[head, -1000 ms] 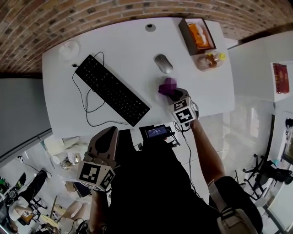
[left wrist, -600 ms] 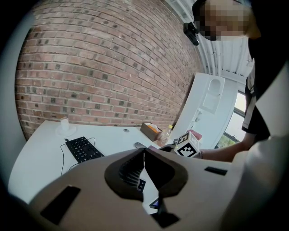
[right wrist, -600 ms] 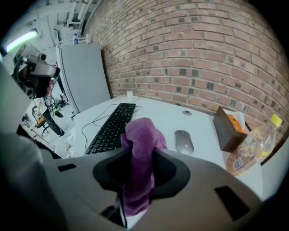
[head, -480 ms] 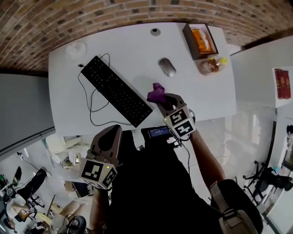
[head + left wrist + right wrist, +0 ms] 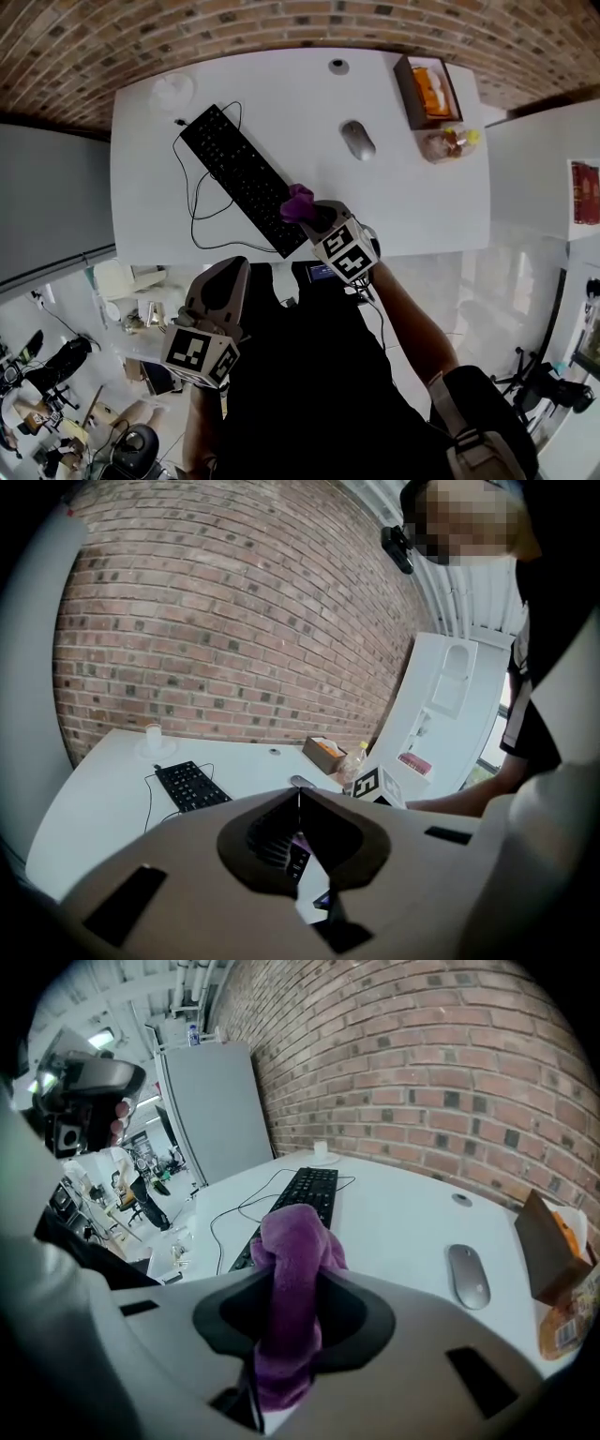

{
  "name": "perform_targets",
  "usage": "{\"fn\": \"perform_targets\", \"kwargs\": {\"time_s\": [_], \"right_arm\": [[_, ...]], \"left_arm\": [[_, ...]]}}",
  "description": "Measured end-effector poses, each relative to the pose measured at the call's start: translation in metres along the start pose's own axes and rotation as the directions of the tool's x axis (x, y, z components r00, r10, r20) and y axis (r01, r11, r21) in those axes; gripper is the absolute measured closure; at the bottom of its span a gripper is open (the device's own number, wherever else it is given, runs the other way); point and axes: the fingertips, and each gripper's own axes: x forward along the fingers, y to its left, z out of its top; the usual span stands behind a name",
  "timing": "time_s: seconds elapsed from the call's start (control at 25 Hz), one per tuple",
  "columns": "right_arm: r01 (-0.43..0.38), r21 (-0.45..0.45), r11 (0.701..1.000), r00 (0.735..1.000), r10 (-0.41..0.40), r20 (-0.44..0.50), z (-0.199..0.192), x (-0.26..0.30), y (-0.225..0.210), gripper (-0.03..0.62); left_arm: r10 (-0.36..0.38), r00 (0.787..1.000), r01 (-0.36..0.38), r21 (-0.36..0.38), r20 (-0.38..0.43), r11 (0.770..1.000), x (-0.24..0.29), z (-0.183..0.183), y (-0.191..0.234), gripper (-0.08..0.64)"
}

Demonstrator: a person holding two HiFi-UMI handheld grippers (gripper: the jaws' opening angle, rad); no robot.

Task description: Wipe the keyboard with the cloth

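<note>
The left gripper (image 5: 298, 794) hangs off the table (image 5: 412, 206), on the person's side of the keyboard (image 5: 242, 178) and well apart from it, its jaws closed tip to tip on nothing. Past the keyboard's far end stands a small white cup (image 5: 172, 92), and the keyboard's cable (image 5: 199, 202) loops along its left side. The keyboard itself lies slantwise, far end to the left, near end to the right. At that near end is the right gripper (image 5: 292, 1288), clenched on the purple cloth (image 5: 292, 1241), which sticks out in a bunched wad beyond the jaws. From above the wad lies over the last keys; whether it touches them I cannot tell. The step in hand looks to be bringing the cloth down to start the wipe. Done well, only the soft wad should meet the keys, never the hard jaws. The stroke should run lengthwise from the near end to the far end in overlapping passes, with light pressure so keys are not pressed hard and the board does not skate on the smooth top. The idle gripper could brace the keyboard's edge, clear of the cable. Right of the keyboard lie a mouse (image 5: 357, 140) and, farther off, an open box (image 5: 410, 92). Counted: two grippers, one keyboard, one cloth, one cup, one mouse, one box.
</note>
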Motion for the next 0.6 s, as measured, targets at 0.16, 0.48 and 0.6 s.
{"fn": "perform_targets", "kwargs": {"time_s": [0.16,0.48,0.6], "right_arm": [[-0.013,-0.003,1.0,0.999,0.013,-0.036,-0.006,0.019,0.007,0.471],[0.001,0.024,1.0,0.993,0.001,-0.119,-0.026,0.048,0.014,0.471],[0.017,0.048,0.999,0.991,-0.01,-0.133,-0.028,0.051,0.015,0.47]], "left_arm": [[0.008,1.0,-0.009,-0.032,-0.012,0.999,-0.004,-0.004,0.001,0.546],[-0.042,0.999,0.042,-0.031,-0.018,0.999,-0.004,-0.002,0.008,0.546],[-0.071,0.997,0.071,-0.003,-0.024,0.997,-0.004,-0.005,0.019,0.546]]}}
